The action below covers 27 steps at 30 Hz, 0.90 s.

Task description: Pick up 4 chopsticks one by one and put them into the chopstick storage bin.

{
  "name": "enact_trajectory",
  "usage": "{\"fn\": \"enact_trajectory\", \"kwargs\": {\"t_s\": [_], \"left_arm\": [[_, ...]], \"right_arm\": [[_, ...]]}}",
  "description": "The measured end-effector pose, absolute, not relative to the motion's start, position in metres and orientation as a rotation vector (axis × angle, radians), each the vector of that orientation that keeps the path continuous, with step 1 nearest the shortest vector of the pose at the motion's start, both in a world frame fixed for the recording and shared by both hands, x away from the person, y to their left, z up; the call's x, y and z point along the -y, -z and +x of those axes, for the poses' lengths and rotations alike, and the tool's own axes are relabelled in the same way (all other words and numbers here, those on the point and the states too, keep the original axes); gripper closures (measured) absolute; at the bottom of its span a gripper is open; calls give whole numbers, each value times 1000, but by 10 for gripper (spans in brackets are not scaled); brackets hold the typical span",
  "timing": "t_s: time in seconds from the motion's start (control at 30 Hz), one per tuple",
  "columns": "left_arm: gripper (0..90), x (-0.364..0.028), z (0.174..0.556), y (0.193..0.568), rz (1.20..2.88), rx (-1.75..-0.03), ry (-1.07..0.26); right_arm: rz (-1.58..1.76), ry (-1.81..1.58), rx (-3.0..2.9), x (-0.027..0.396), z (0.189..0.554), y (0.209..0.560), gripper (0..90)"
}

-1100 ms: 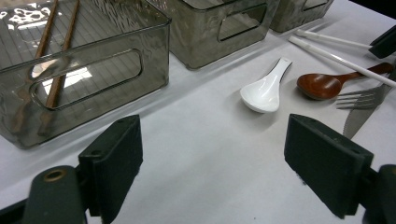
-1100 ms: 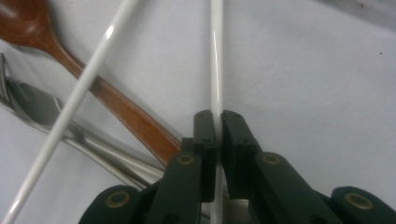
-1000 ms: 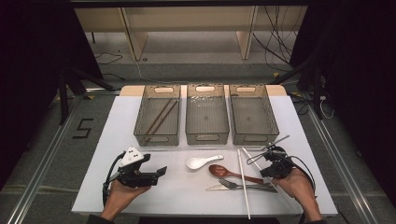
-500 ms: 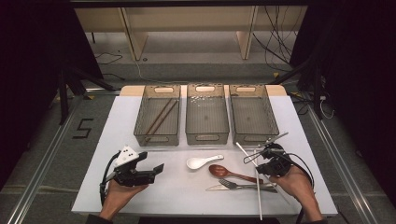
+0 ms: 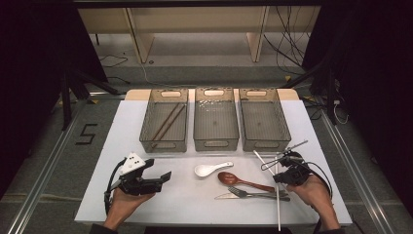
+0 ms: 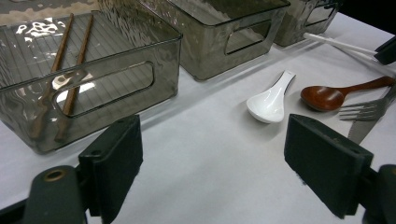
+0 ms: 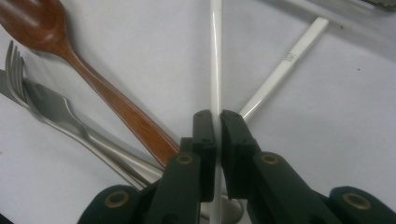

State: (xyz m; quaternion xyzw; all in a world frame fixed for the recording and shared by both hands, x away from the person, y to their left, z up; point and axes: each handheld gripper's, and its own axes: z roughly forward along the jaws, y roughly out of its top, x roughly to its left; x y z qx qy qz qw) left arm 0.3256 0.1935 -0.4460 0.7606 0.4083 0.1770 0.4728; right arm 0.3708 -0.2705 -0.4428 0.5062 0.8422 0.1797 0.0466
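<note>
The right gripper [image 7: 217, 122] is clenched on a white chopstick [image 7: 215, 56], its two black jaws pinching the thin stick, which runs straight up between them; in the high view this gripper [image 5: 286, 171] sits at the desk's near right, by the chopstick [image 5: 278, 209] that reaches toward the near edge. The left gripper [image 6: 212, 158] is released, its jaws standing wide apart above bare desk at the near left.

The white desk [image 5: 185, 204] carries three smoky clear bins in a row at its far side. The left bin [image 5: 146, 127] holds two brown wooden chopsticks [image 5: 165, 122] lying side by side. The middle bin [image 5: 200, 127] and the right bin [image 5: 247, 127] stand just beside it.

A second white chopstick [image 7: 285, 63] lies on the desk, angled away from the held one. A brown wooden spoon [image 5: 229, 178] lies near the middle, its handle toward the right gripper. A metal fork [image 5: 243, 193] and knife [image 5: 225, 196] lie together just below it. A white ceramic soup spoon [image 5: 204, 169] rests left of the wooden spoon.
</note>
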Motion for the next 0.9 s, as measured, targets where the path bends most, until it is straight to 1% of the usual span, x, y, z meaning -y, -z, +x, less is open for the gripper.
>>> {"fn": "enact_trajectory", "kwargs": {"t_s": [0.4,0.9], "left_arm": [[191,-193,325,445,1859,-994,-439],[191,-195,323,443,1839,-988,-461]], "right_arm": [[1527,-570,-2585,269,370,442,854],[1423,-681,-2566,250,371,414,854]]}}
